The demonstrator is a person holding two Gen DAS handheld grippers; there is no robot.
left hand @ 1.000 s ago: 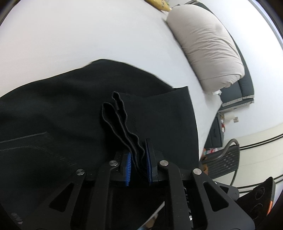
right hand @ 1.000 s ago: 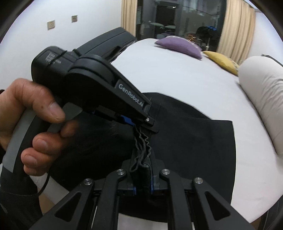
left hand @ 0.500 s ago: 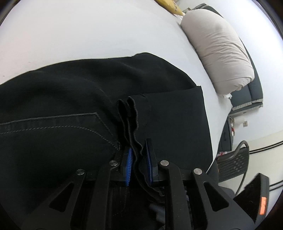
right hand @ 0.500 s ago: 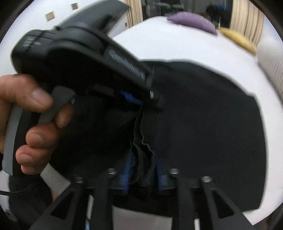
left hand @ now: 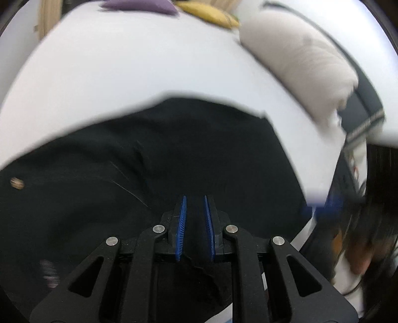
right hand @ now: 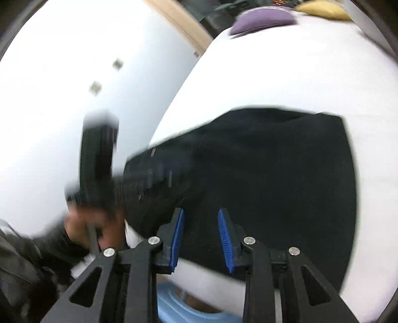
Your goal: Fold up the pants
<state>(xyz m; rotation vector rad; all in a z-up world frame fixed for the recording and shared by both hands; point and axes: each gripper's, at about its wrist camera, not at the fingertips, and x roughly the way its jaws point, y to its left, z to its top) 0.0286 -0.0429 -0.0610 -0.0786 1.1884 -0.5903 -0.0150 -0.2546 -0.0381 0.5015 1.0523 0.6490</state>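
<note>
Right wrist view showed right fingers [right hand: 202, 239] released, left fingers [left hand: 194, 224] clenched on black cotton pants [right hand: 273, 174] atop white bed [right hand: 286, 69]; a one-sided tug risked undoing the fold.

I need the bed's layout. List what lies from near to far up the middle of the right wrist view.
Right gripper → black pants → bare white bed sheet → purple cushion.
</note>
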